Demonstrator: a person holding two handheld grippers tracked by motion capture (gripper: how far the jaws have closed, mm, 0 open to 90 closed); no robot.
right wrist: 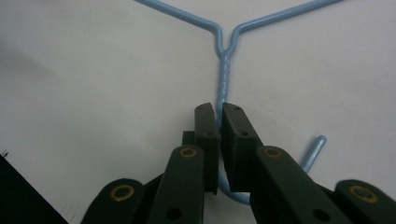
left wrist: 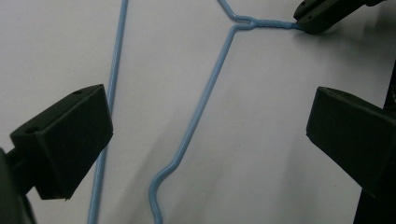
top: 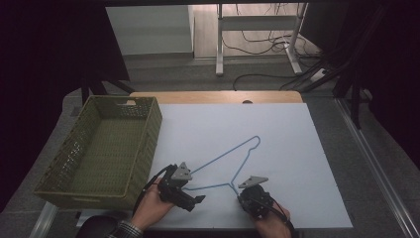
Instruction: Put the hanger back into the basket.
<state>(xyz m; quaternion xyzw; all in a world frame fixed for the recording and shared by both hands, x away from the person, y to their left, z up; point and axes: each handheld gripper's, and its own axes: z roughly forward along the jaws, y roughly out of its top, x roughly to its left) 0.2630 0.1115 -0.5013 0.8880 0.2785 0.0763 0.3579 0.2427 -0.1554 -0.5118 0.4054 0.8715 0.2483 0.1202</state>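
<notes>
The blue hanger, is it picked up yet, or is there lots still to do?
Done: the right tool has shut on the blue hanger just below its twisted neck. In hand: the hanger lies flat on the white table, with the left tool open over one wire arm. Left: probably lifting it, perhaps towards the green basket.

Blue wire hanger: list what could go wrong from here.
1. The right gripper is shut on the blue wire hanger only at its thin neck, so the hanger may swivel or slip when lifted.
2. The left gripper is open, so the wide frame is unsupported and could snag the green basket.
</notes>
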